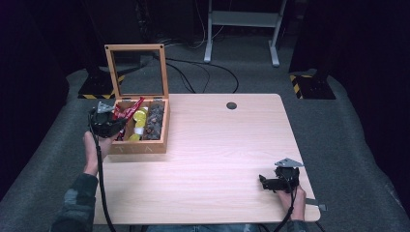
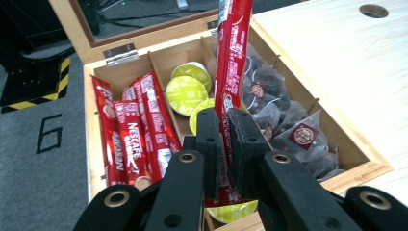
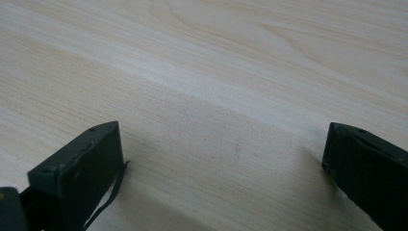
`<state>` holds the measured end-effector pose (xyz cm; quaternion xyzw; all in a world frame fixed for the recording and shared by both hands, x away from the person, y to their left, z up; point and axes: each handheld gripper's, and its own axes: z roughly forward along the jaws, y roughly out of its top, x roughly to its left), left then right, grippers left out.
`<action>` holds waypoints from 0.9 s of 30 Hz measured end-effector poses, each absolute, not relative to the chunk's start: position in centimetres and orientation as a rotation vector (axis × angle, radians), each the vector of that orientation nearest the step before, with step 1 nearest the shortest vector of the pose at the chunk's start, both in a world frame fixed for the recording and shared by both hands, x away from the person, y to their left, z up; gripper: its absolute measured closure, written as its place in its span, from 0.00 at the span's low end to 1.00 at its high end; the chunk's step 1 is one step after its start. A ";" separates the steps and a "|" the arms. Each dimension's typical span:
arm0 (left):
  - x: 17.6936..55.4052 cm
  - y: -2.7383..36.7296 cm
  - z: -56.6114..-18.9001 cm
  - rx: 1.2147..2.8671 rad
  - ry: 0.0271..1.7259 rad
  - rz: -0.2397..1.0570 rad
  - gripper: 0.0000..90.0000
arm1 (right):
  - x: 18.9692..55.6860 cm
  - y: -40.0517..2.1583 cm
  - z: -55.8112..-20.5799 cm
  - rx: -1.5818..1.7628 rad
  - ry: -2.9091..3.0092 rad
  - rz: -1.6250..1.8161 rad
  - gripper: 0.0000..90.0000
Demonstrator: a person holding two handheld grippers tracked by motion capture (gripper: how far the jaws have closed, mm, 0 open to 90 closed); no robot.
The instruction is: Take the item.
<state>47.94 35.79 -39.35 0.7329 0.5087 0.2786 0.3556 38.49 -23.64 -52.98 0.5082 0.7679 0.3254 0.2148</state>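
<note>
Red sachet stick [image 1: 128,110], left of centre in the high view, is pinched by my left gripper [image 1: 107,123] above the open wooden box [image 1: 140,145]; my right gripper [image 1: 270,183] rests lower right on the table [image 1: 217,145]. From the left gripper view, the jaws clamp the stick [image 2: 231,72] near its lower end, so I judge it could swing, slip, or snag the lid. From the right gripper view, the jaws stand wide apart, empty, over bare wood.

A long, glossy red coffee stick sachet [image 2: 230,72] with white print stands nearly upright, lifted above the middle of the open wooden compartment box [image 2: 337,180], its lower end pinched between black jaws.
</note>
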 end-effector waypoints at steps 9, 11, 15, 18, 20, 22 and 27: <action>47.9 34.4 -39.0 1.928 1.276 0.707 0.92 | 38.5 -23.6 -53.0 1.410 2.130 0.903 0.00; 47.9 34.0 -39.0 1.932 1.261 0.703 0.92 | 38.5 -23.6 -53.0 1.410 2.130 0.904 0.00; 48.1 33.1 -38.9 1.945 1.243 0.693 0.92 | 38.5 -23.6 -53.0 1.409 2.131 0.903 0.00; 48.3 32.5 -38.8 1.948 1.231 0.689 0.92 | 38.5 -23.6 -53.0 1.410 2.131 0.904 0.00; 48.5 31.9 -38.9 1.956 1.221 0.684 0.92 | 38.5 -23.6 -53.0 1.410 2.130 0.904 0.00; 48.6 31.8 -38.9 1.961 1.215 0.682 0.92 | 38.5 -23.6 -53.0 1.410 2.131 0.904 0.00; 48.7 30.8 -38.9 1.972 1.190 0.666 0.92 | 38.5 -23.6 -53.0 1.410 2.130 0.905 0.00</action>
